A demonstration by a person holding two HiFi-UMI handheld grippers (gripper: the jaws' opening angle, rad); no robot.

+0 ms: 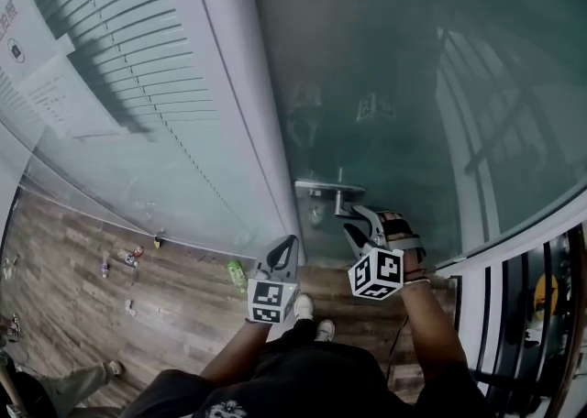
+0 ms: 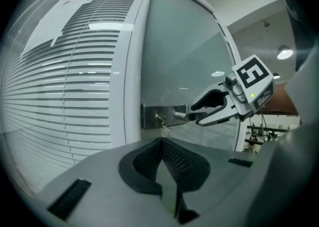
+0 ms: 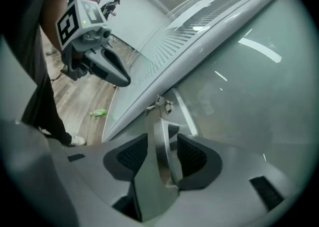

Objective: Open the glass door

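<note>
The frosted glass door (image 1: 394, 68) stands shut, its steel lever handle (image 1: 330, 189) next to the white frame (image 1: 238, 86). My right gripper (image 1: 353, 219) reaches up to the lever, and its open jaws straddle the lever's free end. In the right gripper view the handle (image 3: 164, 146) lies between the pads (image 3: 192, 154) with thin gaps on both sides. The left gripper view shows the same, with the right gripper (image 2: 204, 109) around the handle (image 2: 182, 116). My left gripper (image 1: 286, 244) hangs to the left, away from the door, jaws shut and empty. Keys (image 2: 160, 124) dangle from the lock.
A glass panel with blinds (image 1: 119, 68) and taped papers fills the left side. A green bottle (image 1: 237, 272) and small litter (image 1: 128, 256) lie on the wood floor. Another person's leg (image 1: 55, 379) shows at the bottom left. Railings (image 1: 523, 306) stand to the right.
</note>
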